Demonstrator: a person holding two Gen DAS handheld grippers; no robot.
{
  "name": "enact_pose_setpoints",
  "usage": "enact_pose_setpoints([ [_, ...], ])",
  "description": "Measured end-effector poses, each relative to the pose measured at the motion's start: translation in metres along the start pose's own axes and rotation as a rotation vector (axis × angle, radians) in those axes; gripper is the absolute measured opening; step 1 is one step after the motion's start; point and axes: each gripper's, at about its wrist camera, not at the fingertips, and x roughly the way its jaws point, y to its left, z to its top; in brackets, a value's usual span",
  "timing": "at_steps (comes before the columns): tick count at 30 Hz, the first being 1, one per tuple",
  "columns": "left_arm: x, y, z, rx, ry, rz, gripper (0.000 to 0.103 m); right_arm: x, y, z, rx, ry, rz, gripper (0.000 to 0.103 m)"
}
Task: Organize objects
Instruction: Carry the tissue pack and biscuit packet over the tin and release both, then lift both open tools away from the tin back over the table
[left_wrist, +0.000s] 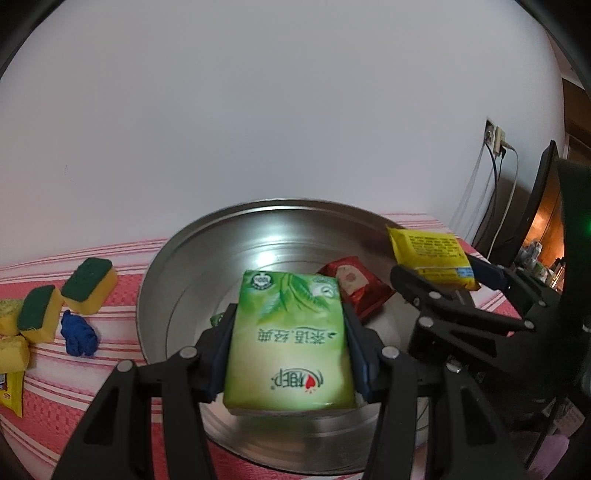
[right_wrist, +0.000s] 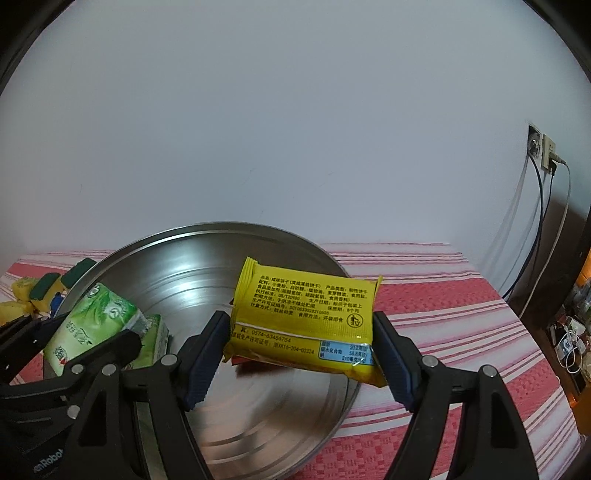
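Observation:
My left gripper (left_wrist: 290, 343) is shut on a green tissue pack (left_wrist: 290, 339) and holds it over the steel basin (left_wrist: 177, 258). My right gripper (right_wrist: 301, 354) is shut on a yellow biscuit packet (right_wrist: 306, 317) and holds it above the basin's right side (right_wrist: 332, 406). The right gripper with its packet (left_wrist: 430, 254) also shows in the left wrist view. The left gripper with the green pack (right_wrist: 92, 321) shows at the left of the right wrist view. A red snack packet (left_wrist: 358, 284) and another green pack (right_wrist: 155, 339) lie inside the basin.
Yellow-and-green sponges (left_wrist: 88, 284) and a blue cloth lump (left_wrist: 79, 334) lie left of the basin on the red striped tablecloth (right_wrist: 443, 314). A yellow packet (left_wrist: 11, 391) lies at the far left. The white wall is right behind; cables (right_wrist: 539, 236) hang at the right.

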Motion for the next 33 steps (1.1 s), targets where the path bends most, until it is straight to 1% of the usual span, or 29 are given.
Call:
enact_pose_setpoints([
  [3, 0.002, 0.003, -0.001, -0.006, 0.004, 0.004, 0.053, 0.001, 0.003, -0.001, -0.005, 0.003, -0.002, 0.078],
  [4, 0.007, -0.004, 0.004, -0.006, 0.005, 0.002, 0.053, 0.001, 0.003, -0.001, -0.005, 0.002, 0.0, 0.078],
  [6, 0.008, -0.005, 0.004, -0.006, 0.007, 0.008, 0.053, 0.002, 0.003, -0.001, -0.007, 0.001, 0.006, 0.079],
  [9, 0.007, -0.002, 0.004, -0.022, 0.005, -0.007, 0.055, 0.003, 0.003, -0.002, 0.007, 0.005, 0.025, 0.08],
  [10, 0.006, 0.0, 0.005, -0.034, 0.004, -0.013, 0.059, 0.003, 0.0, -0.002, 0.019, 0.007, 0.041, 0.08],
  [11, 0.005, 0.002, 0.005, -0.048, 0.0, -0.017, 0.066, 0.004, -0.003, -0.001, 0.032, 0.009, 0.056, 0.08],
  [12, 0.004, 0.004, 0.006, -0.064, -0.006, -0.02, 0.07, 0.004, -0.007, 0.0, 0.061, 0.015, 0.087, 0.08],
  [14, 0.0, 0.006, 0.006, -0.074, -0.024, -0.021, 0.082, 0.005, -0.018, 0.001, 0.131, 0.023, 0.16, 0.08],
  [16, -0.004, 0.004, 0.007, -0.063, -0.04, -0.001, 0.085, 0.003, -0.025, 0.001, 0.17, 0.017, 0.185, 0.08],
  [19, -0.012, 0.002, 0.006, -0.036, -0.073, 0.036, 0.089, -0.002, -0.031, 0.002, 0.197, -0.014, 0.16, 0.08],
  [21, -0.016, 0.003, 0.005, -0.023, -0.094, 0.069, 0.089, -0.008, -0.033, 0.002, 0.213, -0.044, 0.131, 0.08],
  [26, -0.026, 0.009, 0.001, 0.012, -0.156, 0.185, 0.089, -0.016, -0.039, 0.001, 0.237, -0.085, 0.077, 0.08],
  [28, -0.029, 0.018, -0.002, -0.001, -0.159, 0.196, 0.089, -0.016, -0.043, 0.001, 0.244, -0.089, 0.06, 0.08],
  [33, -0.029, 0.029, -0.004, -0.034, -0.14, 0.199, 0.089, -0.017, -0.049, 0.003, 0.277, -0.093, 0.054, 0.08],
])
